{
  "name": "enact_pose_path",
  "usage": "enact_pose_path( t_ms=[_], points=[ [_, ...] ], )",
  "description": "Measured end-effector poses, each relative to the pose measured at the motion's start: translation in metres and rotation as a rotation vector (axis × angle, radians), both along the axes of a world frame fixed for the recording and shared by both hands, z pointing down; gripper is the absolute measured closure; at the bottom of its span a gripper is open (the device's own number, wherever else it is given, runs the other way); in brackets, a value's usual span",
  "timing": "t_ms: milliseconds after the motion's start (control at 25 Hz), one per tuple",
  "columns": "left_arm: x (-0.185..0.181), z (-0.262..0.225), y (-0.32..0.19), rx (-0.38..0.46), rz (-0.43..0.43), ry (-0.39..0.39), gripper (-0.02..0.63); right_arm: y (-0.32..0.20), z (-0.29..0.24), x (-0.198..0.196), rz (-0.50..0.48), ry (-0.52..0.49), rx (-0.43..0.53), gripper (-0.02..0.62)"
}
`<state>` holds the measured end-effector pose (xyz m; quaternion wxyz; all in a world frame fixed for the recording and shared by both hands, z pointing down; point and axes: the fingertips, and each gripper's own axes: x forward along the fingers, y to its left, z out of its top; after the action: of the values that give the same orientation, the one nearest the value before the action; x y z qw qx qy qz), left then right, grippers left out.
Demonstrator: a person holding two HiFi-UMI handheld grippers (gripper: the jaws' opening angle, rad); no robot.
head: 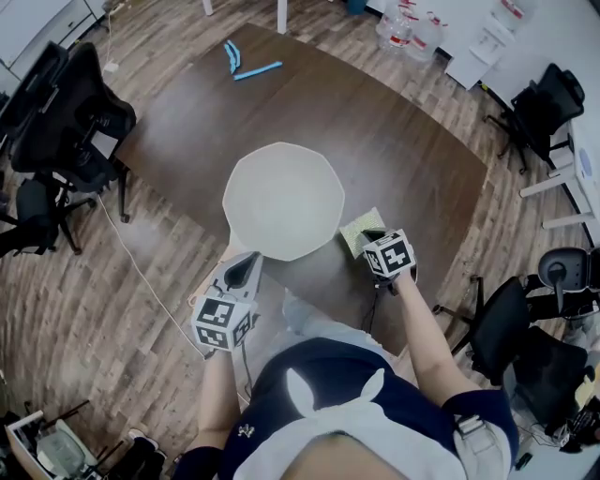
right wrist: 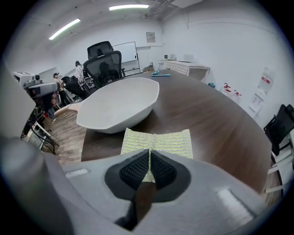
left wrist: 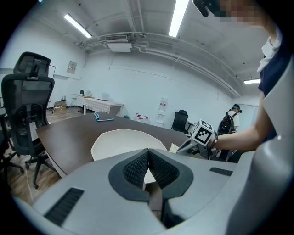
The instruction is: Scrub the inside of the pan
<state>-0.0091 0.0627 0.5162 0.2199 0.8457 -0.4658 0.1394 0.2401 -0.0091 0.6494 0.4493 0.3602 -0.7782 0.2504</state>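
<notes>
A wide white pan (head: 281,202) sits on the dark wooden table (head: 394,141), near its front edge. Its tan handle (head: 232,251) points toward me, and my left gripper (head: 246,265) is shut on that handle. In the left gripper view the pan (left wrist: 124,142) lies just beyond the closed left gripper (left wrist: 148,167). A yellow-green scouring pad (right wrist: 158,140) lies right of the pan (right wrist: 119,103). My right gripper (right wrist: 149,170) is shut on the pad's near edge. The head view shows the pad (head: 359,230) under the right gripper (head: 373,236).
Two blue tools (head: 246,64) lie at the table's far side. Black office chairs stand at the left (head: 66,103) and the right (head: 539,112). Water bottles (head: 403,28) stand on the floor beyond the table. A cable (head: 141,272) runs across the wooden floor.
</notes>
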Motion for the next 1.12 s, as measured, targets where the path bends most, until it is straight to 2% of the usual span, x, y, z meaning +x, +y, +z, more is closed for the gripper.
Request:
enact_pose_path(
  t_ms=[200,440,720,880,1120],
  points=[
    [-0.013,0.000,0.007,0.001,-0.022,-0.051,0.601,0.001,-0.020,0.000,0.004,0.002,0.041,0.588],
    [-0.033,0.003,0.008,-0.001,-0.053,-0.087,0.601,-0.011,-0.055,-0.009,0.000,-0.040,0.125,0.588],
    [-0.043,0.011,0.008,-0.022,-0.042,-0.157,0.601,-0.020,-0.093,-0.037,-0.047,-0.099,0.206,0.588],
    [-0.048,0.014,0.007,-0.034,-0.044,-0.187,0.601,-0.023,-0.101,-0.061,-0.103,-0.125,0.218,0.587],
    [-0.059,0.018,-0.002,-0.071,-0.054,-0.215,0.601,-0.036,-0.095,-0.092,-0.164,-0.147,0.182,0.588]
  ],
)
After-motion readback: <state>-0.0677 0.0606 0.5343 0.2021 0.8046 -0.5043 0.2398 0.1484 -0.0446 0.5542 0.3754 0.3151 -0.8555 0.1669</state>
